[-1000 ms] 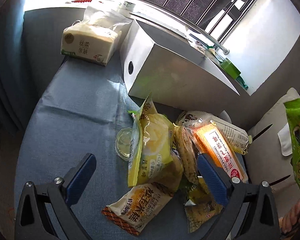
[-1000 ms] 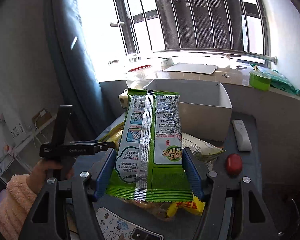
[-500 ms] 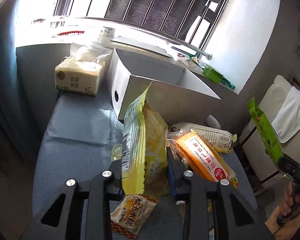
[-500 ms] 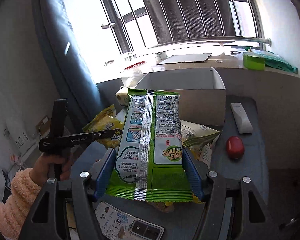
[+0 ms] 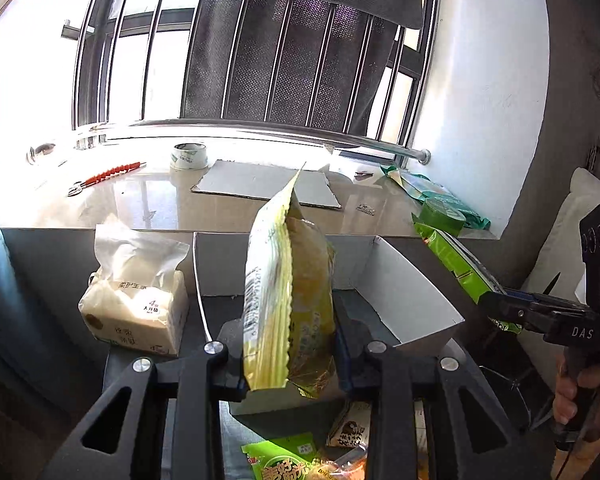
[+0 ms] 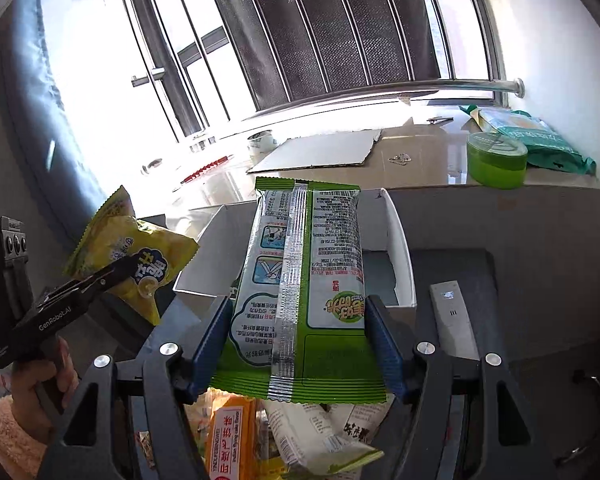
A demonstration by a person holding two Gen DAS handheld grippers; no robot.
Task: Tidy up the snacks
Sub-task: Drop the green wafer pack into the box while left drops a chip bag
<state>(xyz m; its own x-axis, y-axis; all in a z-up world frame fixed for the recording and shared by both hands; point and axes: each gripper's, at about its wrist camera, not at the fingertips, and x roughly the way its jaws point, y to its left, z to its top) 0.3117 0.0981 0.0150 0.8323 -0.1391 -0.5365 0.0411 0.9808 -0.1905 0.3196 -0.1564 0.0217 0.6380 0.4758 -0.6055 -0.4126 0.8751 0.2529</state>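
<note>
My left gripper (image 5: pixel 290 356) is shut on a yellow snack bag (image 5: pixel 288 300), held upright in the air before the open white box (image 5: pixel 404 292). In the right wrist view that yellow snack bag (image 6: pixel 136 256) hangs left of the white box (image 6: pixel 400 248), pinched in the left gripper (image 6: pixel 112 276). My right gripper (image 6: pixel 300 344) is shut on a green snack pack (image 6: pixel 304 280), back side up, its far end over the box's near wall. From the left wrist camera the green snack pack (image 5: pixel 456 264) shows at the right. Loose snacks (image 6: pixel 236 436) lie below both grippers.
A tissue pack (image 5: pixel 136 304) stands left of the box. A remote (image 6: pixel 452 320) lies on the table to the right. On the windowsill (image 5: pixel 160 204) are a tape roll (image 5: pixel 188 156), a cardboard sheet (image 5: pixel 260 184), a green tub (image 6: pixel 496 156) and a green bag. A person's hand (image 6: pixel 40 380) holds the left gripper's handle.
My left gripper closed on the yellow bag and lifted it off the snack pile up to the box. My right gripper carried the green pack across toward the box.
</note>
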